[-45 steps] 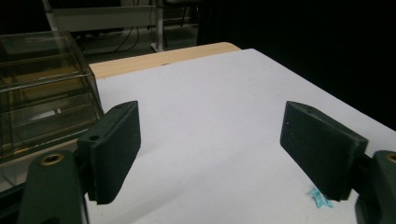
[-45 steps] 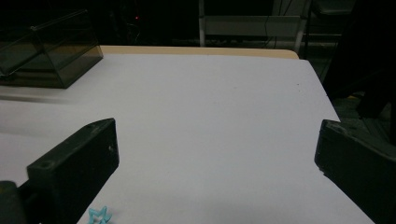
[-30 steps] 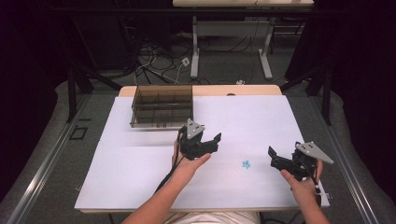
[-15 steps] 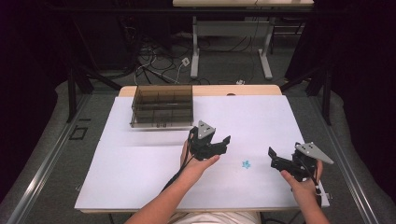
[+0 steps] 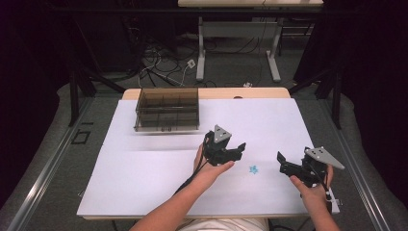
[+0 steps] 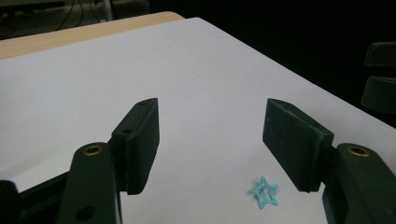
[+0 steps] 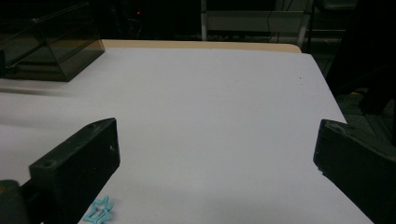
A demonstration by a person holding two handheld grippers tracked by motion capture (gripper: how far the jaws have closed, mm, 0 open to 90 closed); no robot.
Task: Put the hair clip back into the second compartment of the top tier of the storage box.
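High view shows our left gripper (image 5: 230,153) spread wide, near the little blue star (image 5: 253,169); our right gripper (image 5: 293,166) is spread too; the star lies flat toward the table's (image 5: 144,168) near edge, looks thin and light; we'd pinch its edges.

I count one desk (image 5: 144,168), white top. One blue star-shaped clip (image 5: 253,169) on it. One dark clear box (image 5: 167,109) with compartments at far side; compartment number I cannot count surely. Two hand-held grippers: left hand-held gripper (image 5: 235,150), right hand-held gripper (image 5: 283,160), each with two black jaws, spread apart. Two hands: left hand (image 5: 211,169), right hand (image 5: 312,188). One second table (image 5: 250,4) behind, in dark.
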